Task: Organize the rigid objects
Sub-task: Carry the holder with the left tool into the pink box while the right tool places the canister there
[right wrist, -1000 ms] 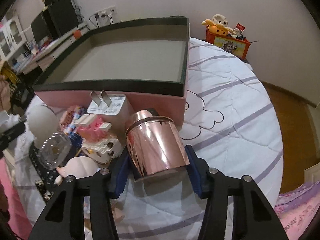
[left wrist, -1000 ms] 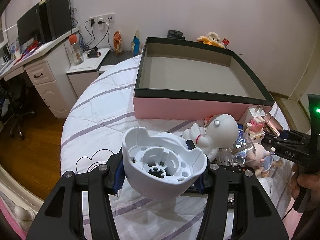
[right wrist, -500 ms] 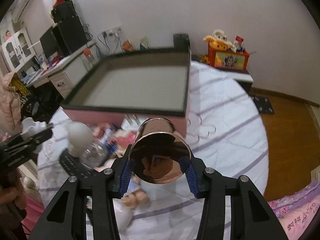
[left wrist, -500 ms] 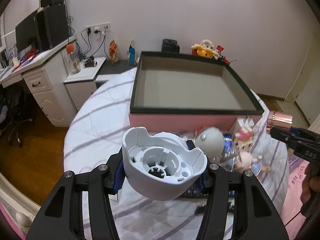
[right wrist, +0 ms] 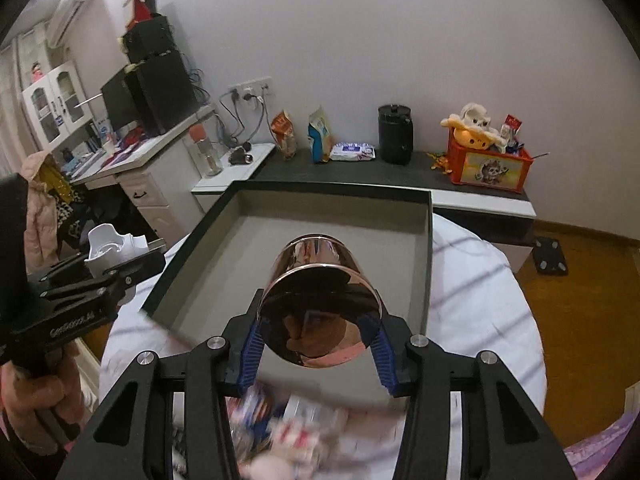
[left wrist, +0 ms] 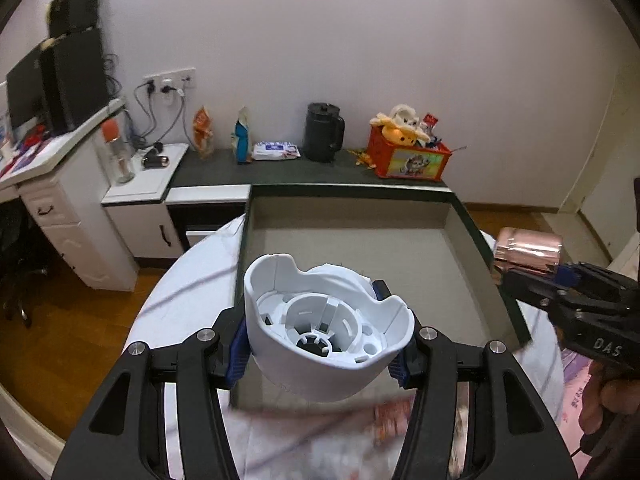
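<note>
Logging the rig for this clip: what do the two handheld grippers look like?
Both the left gripper and the right gripper are matte black frames with triangular cutouts and silver round screw heads. Their jaws carry ribbed blue pads. White lettering runs along each body; on the right one it reads DAS. Bare hands grip the handles; no cables show.

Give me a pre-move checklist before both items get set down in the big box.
1. Left gripper grip on the white plastic shell: ok, blue-padded fingers press both its sides.
2. Right gripper grip on the copper cup: ok, clamped on both sides, lying sideways with its base toward the camera.
3. Box floor free to receive: ok, no item shows on the grey floor in either view.
4. Both loads above the dark rim: ok, apparently; exact height cannot tell.
5. Grippers apart from each other: ok, the cup is at the box's right edge, the shell near its left.
6. Leftover toys in front of the box: cannot tell, blurred.
</note>
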The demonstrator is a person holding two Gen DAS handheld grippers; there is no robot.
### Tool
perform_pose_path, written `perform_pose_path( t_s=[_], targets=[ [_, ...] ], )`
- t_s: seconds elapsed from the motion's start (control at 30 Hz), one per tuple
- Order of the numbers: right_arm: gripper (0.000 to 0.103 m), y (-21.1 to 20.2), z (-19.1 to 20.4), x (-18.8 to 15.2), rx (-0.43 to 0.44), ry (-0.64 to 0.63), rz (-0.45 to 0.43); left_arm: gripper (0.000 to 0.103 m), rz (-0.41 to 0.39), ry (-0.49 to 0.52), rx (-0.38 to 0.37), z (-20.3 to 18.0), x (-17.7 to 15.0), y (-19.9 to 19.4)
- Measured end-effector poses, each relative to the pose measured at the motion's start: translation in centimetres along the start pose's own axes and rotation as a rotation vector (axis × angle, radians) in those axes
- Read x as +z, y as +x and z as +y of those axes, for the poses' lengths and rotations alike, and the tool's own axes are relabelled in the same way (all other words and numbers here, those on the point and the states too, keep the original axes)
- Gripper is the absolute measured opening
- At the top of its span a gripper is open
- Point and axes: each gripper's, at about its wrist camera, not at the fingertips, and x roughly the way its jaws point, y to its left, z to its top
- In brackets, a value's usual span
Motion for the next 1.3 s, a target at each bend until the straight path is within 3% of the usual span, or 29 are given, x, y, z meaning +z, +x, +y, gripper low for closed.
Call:
perform_pose_path(
  t_s=[0.27,0.53,0.6,0.67,0.7,0.8,0.97,1.07,1.3],
  targets=[
    [0.047,8.6,-2.8,4.5,-0.053,0.054,0.132,0.055,0.161,-0.003,0.026,-0.6,4.7,10.7],
    [0.048,12.5,-3.4,4.8,-0.119,0.024,0.221,0.056,0.301,0.009,0.071,-0.9,5.0,16.6],
    [0.049,12.6,-3.4,4.8,-0.147,0.014,0.223,0.063,0.292,0.019,0.068,-1.1,5.1,16.5],
    [0.05,12.4,-3.5,4.8,-0.154,0.027,0.216,0.088,0.283,0.052,0.109,-1.6,5.1,16.2],
    [0.059,12.4,-3.5,4.8,-0.159,0.027,0.216,0.098,0.274,0.059,0.128,-1.6,5.2,16.0],
    [0.082,11.8,-3.0,4.8,-0.177,0.009,0.2,0.099,0.256,0.05,0.149,-1.0,5.6,15.2],
    [0.089,9.9,-2.2,4.6,-0.169,0.008,0.19,0.101,0.204,0.042,0.15,-0.5,5.6,11.9],
    [0.103,7.7,-1.8,4.3,-0.148,0.03,0.145,0.102,0.163,0.035,0.143,-0.3,5.4,9.2],
    [0.103,1.7,-0.2,2.1,-0.103,0.065,0.047,0.103,0.041,0.007,0.109,0.0,3.7,0.4]
  ],
)
